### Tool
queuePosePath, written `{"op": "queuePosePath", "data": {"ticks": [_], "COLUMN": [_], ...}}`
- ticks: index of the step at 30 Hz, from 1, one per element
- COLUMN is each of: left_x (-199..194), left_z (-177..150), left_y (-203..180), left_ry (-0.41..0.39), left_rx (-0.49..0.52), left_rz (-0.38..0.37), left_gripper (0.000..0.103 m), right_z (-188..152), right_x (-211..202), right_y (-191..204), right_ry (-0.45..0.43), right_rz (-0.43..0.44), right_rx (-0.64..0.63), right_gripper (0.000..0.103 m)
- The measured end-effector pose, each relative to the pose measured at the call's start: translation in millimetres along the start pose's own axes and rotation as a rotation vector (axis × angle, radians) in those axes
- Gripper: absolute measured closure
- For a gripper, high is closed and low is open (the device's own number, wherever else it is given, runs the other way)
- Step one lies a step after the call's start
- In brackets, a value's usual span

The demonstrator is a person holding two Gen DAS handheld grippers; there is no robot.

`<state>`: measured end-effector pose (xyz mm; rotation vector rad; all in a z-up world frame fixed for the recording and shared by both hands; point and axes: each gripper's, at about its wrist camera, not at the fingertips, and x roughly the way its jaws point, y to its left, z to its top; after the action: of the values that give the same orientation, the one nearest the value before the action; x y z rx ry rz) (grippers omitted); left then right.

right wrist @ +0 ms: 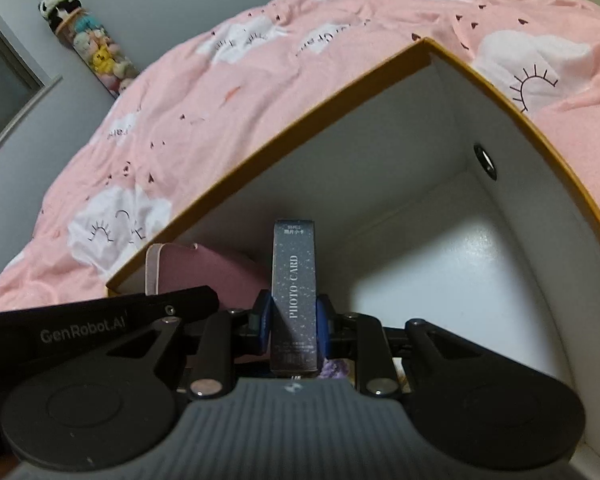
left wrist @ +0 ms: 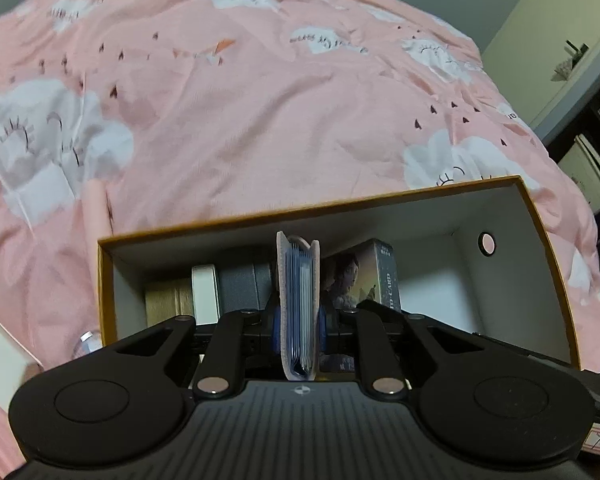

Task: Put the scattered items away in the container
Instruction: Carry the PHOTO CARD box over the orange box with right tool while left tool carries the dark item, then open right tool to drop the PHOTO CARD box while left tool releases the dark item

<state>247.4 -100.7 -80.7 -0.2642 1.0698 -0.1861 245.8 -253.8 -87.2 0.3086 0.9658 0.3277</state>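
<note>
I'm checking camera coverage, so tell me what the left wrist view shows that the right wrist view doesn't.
Only the left wrist view shows the left gripper shut on the pink card holder's edge, plus a white box and grey box inside the container.

Only the right wrist view shows the right gripper clamping the photo card box, and plush toys on the wall.

Both show the orange-rimmed container, pink bedding, holder and card box.

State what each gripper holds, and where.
Left gripper: pink felt card wallet, clamped across its covers. Right gripper: dark speckled photo-card box, clamped across its narrow sides.
</note>
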Motion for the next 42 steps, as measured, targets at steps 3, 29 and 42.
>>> {"op": "queuePosePath", "data": {"ticks": [3,29,42], "left_x": [1.8,-62.1,-81.1], "left_z": [1.5,-26.7,-54.0], "left_y": [9.6,44.9,54.0], "left_ry": [0.027,-0.170,-0.245], "left_rx": [-0.040,0.037,0.150], "left_rz": [-0.039,0.026,0.084], "left_gripper": [0.083,0.048,0.034], "right_z": [0.2,3.5,-10.9], "right_x": [1.7,25.3,2.2], "right_y": [1.8,37.6,55.5], "right_ry": [0.012,0.111,0.153], "right_rz": [-0.003,-0.105,-0.055], "right_rx": [-0.014,-0.285,-0.546], "right_gripper": [0.078,0.072,0.053]}}
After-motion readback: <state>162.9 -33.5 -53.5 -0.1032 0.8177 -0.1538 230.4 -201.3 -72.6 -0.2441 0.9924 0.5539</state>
